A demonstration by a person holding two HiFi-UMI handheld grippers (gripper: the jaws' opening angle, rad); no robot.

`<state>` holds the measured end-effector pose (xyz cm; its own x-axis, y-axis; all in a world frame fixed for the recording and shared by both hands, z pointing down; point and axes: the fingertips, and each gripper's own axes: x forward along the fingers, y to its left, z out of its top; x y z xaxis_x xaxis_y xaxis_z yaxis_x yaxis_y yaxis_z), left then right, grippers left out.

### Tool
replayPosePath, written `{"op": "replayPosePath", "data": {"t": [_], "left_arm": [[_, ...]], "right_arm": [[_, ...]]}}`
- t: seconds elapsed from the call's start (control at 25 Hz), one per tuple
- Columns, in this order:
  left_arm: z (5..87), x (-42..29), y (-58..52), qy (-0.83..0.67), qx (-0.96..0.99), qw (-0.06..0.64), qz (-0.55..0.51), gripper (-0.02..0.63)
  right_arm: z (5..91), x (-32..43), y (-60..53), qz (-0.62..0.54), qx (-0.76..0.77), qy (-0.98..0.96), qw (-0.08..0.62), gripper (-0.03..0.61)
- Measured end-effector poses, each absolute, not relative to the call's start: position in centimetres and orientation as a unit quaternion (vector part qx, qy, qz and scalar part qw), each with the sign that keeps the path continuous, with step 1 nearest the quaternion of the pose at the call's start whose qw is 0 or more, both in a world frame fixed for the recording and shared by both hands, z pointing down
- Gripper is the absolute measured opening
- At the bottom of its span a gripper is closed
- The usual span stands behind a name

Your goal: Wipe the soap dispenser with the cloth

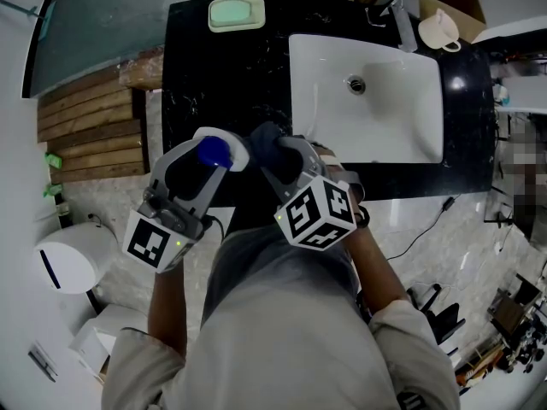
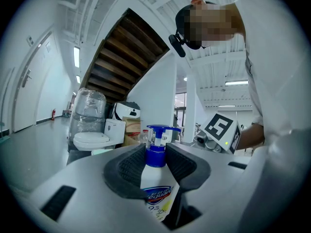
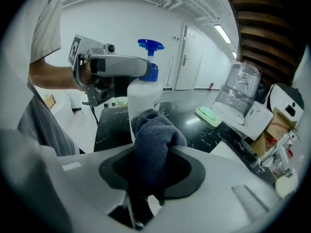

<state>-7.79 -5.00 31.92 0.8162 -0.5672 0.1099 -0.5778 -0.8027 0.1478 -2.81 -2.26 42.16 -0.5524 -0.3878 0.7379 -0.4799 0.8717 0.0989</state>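
A white soap dispenser [image 2: 156, 183] with a blue pump head [image 1: 214, 151] is held off the counter, my left gripper [image 2: 156, 163] shut on its neck and shoulder. In the right gripper view the same soap dispenser [image 3: 144, 95] stands upright just beyond the jaws. My right gripper [image 3: 154, 165] is shut on a dark grey cloth [image 3: 154, 140], whose bunched end presses against the bottle's lower side. In the head view the left gripper [image 1: 198, 178] and right gripper [image 1: 286, 167] sit side by side over the counter's front edge, with the cloth [image 1: 267, 139] between them.
A black marble counter [image 1: 197, 84] holds a white sink [image 1: 369, 101] with a faucet [image 1: 402, 11] behind it. A soap dish with a green bar [image 1: 237, 13] lies at the counter's back left. A white cup [image 1: 439, 31] stands at the back right. A white toilet [image 1: 68, 259] is low left.
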Motion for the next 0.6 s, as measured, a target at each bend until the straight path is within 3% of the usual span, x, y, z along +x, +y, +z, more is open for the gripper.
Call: {"op": "replayPosePath", "data": {"t": [0.6], "left_arm": [[32.0,-7.8,-5.0,-0.299,0.95,0.087,0.029,0.126]], "right_arm": [[44.3,-3.1,-2.4,0.07,0.234,-0.873,0.421,0.118]]}}
